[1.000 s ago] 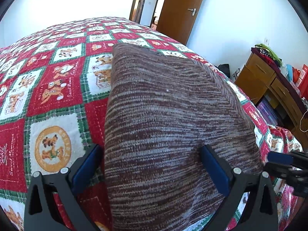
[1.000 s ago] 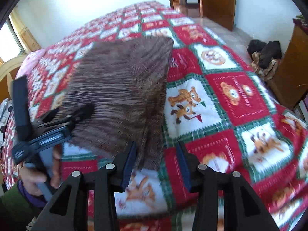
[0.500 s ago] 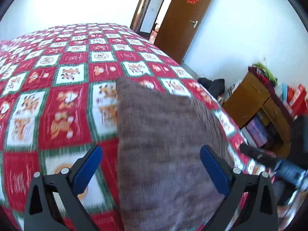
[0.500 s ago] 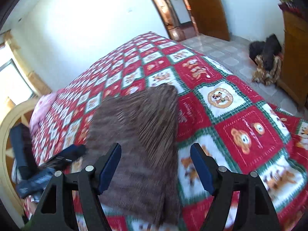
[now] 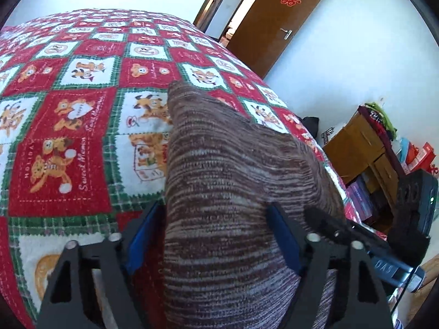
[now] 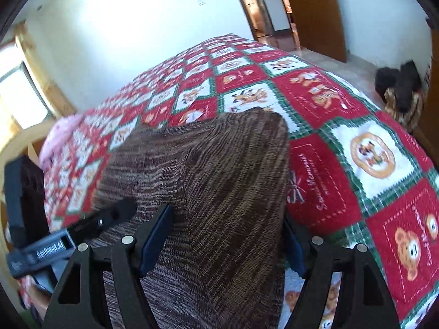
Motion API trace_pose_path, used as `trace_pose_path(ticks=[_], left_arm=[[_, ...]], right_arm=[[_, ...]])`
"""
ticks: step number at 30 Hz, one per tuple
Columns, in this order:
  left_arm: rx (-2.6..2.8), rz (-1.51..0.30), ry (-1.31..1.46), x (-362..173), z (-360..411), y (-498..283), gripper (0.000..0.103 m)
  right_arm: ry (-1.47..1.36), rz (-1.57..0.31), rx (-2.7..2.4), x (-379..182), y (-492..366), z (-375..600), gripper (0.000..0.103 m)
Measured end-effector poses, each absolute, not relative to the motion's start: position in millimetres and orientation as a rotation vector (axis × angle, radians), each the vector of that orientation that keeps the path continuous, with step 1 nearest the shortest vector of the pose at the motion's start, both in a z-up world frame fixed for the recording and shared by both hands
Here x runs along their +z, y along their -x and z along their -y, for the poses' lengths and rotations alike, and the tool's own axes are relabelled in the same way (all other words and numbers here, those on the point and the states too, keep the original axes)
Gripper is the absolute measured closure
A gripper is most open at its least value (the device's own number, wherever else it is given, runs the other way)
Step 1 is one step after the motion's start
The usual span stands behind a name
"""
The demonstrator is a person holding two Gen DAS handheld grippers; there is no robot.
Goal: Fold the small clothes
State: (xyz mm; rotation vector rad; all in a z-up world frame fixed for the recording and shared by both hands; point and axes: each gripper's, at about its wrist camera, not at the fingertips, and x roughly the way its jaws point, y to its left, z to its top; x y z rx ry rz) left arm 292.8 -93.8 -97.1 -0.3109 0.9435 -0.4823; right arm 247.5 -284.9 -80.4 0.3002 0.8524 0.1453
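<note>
On the bed quilt (image 5: 68, 126) to my left I read "Sweet Memories" and "HOLIDAY" on a red square with a bear. One brown striped knit garment (image 5: 233, 192) lies on the bed, its near end bunched up between the blue pads of my left tool (image 5: 214, 235); the jaws stand wide, the cloth filling the gap, so I cannot tell if they pinch it. My right tool (image 6: 227, 235) straddles the same garment (image 6: 219, 178), jaws likewise apart. A red paper character marks the brown door (image 5: 277, 24). Further right stands one wooden dresser (image 5: 365, 148). On the other tool's body I make out lettering, too blurred to read.
</note>
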Motion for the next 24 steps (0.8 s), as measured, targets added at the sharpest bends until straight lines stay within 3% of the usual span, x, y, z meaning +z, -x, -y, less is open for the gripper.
trace_pose_path(ticks=[2, 5, 8, 11, 24], left_arm=[[-0.485, -0.938, 0.314, -98, 93, -295, 0.044], [-0.485, -0.92, 0.284, -94, 95, -293, 0.059], [-0.469, -0.908, 0.245, -89, 99, -291, 0.071], [-0.478, -0.909, 0.232, -76, 99, -285, 0.076], [-0.61, -0.729, 0.121, 32, 92, -183, 0.077]], right_arm=[[-0.286, -0.857, 0.152, -81, -248, 282, 0.048], [-0.252, -0.849, 0.156, -79, -246, 273, 0.066], [-0.211, -0.835, 0.122, -72, -242, 262, 0.072], [-0.222, -0.804, 0.111, -54, -231, 258, 0.074], [-0.223, -0.571, 0.041, 56, -90, 229, 0.074]])
